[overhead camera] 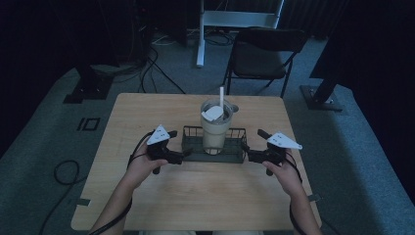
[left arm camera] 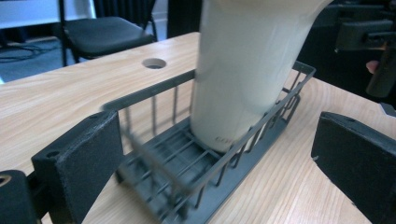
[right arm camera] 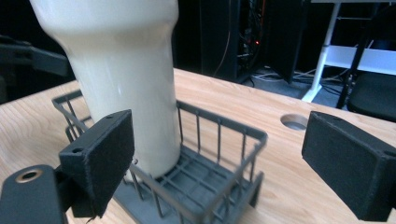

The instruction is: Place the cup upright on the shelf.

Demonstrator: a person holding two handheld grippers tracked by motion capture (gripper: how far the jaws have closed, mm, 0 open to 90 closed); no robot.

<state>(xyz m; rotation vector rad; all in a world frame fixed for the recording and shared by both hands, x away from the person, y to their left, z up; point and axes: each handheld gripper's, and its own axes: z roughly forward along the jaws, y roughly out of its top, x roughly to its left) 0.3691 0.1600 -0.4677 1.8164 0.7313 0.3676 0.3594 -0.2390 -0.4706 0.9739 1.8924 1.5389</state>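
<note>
A dark wire basket (overhead camera: pixel 192 130) sits mid-table with a tall cream tumbler (overhead camera: pixel 214 131) standing in it; a white straw (overhead camera: pixel 221 97) rises from the lid. My left gripper (overhead camera: pixel 185 154) is at the basket's left end and my right gripper (overhead camera: pixel 246 155) at its right end. In the left gripper view the gripper (left arm camera: pixel 212 144) is open, its jaws straddling the basket's (left arm camera: pixel 149 93) end, with the tumbler (left arm camera: pixel 243 70) beyond. In the right gripper view the gripper (right arm camera: pixel 229 156) is open the same way around the basket (right arm camera: pixel 224 123), beside the tumbler (right arm camera: pixel 130 84).
The wooden table (overhead camera: pixel 195 196) has a round cable hole (left arm camera: pixel 154 63) near its far edge. Beyond the table stand a black chair (overhead camera: pixel 262 54) and a white desk frame (overhead camera: pixel 235 19). Cables lie on the floor at the left.
</note>
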